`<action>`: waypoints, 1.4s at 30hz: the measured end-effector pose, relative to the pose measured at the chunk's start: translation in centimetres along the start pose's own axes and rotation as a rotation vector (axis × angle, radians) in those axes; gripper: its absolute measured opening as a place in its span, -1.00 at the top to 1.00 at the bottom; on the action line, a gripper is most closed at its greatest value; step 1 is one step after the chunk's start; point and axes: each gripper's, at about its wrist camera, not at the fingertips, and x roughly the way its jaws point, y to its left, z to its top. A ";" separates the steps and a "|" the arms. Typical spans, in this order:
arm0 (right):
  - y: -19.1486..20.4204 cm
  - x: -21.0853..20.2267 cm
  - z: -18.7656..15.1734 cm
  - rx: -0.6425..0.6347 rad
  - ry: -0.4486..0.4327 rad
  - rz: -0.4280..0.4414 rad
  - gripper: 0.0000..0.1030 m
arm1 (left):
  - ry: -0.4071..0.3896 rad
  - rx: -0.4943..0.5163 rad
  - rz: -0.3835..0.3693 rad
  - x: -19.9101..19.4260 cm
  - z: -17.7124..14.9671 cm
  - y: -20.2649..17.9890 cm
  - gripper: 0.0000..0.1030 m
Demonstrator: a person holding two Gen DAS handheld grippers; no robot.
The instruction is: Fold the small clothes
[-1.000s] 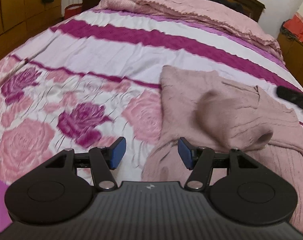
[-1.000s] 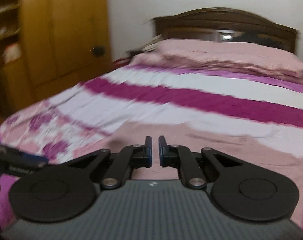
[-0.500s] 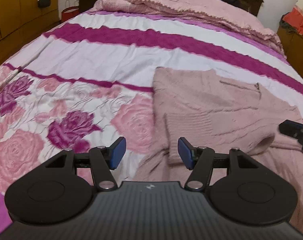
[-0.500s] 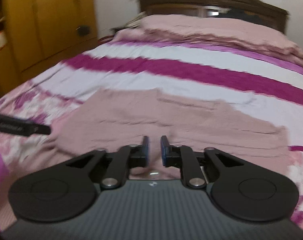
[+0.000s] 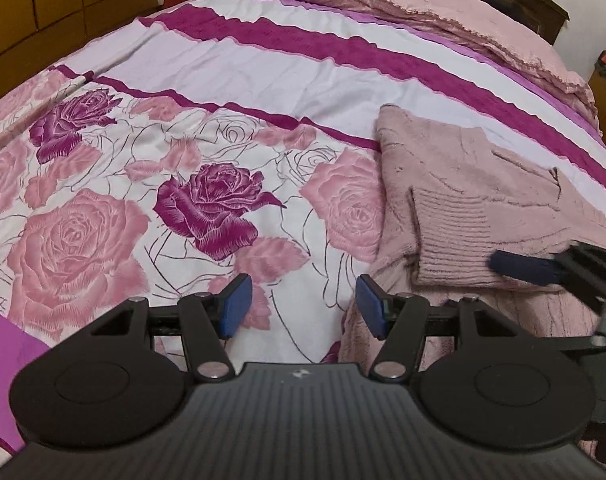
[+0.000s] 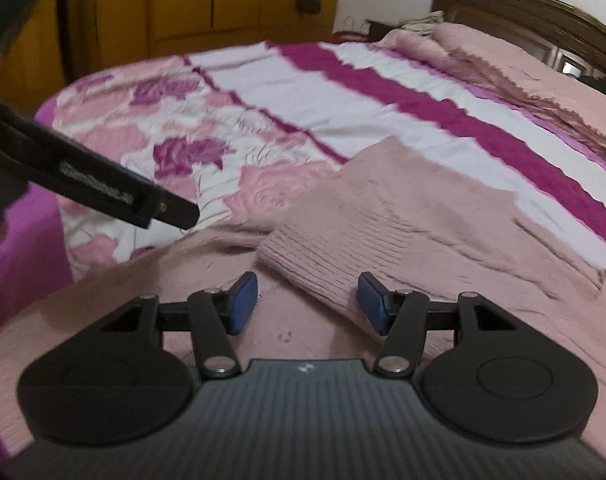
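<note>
Sweater: lying flat on the bed, ribbed cuff folded over its body.
Left gripper: apart, empty, over the flowered cover beside the sweater.
Right gripper: opening, cuff edge between the pads, unpressed.

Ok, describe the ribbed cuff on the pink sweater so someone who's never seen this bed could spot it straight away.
Start at the large bed with the rose-printed pink and magenta bedspread; the dusty-pink knitted sweater lies flat on it. Folded across the sweater's body is a sleeve ending in the ribbed cuff. Its straight parallel ridges set it apart from the fuzzier, patterned knit around it.
</note>
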 end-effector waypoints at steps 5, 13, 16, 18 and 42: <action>0.7 1.7 0.0 -0.085 -0.017 -0.071 0.56 | -0.003 -0.004 -0.004 0.0 0.0 0.0 -0.26; -2.7 -4.1 0.9 0.044 -0.181 -0.096 0.73 | -0.024 0.021 -0.015 -0.2 1.1 -1.1 -0.26; -5.4 -6.9 0.7 0.125 -0.235 -0.143 0.73 | -0.040 0.045 -0.029 -0.3 1.9 -2.2 -0.26; -7.2 -8.6 0.1 0.172 -0.265 -0.211 0.73 | -0.056 0.071 -0.038 -0.4 2.5 -3.3 -0.26; -19.4 -15.6 -16.0 0.658 -0.080 -0.449 0.02 | -0.030 0.227 -0.031 7.6 6.4 -11.5 -0.26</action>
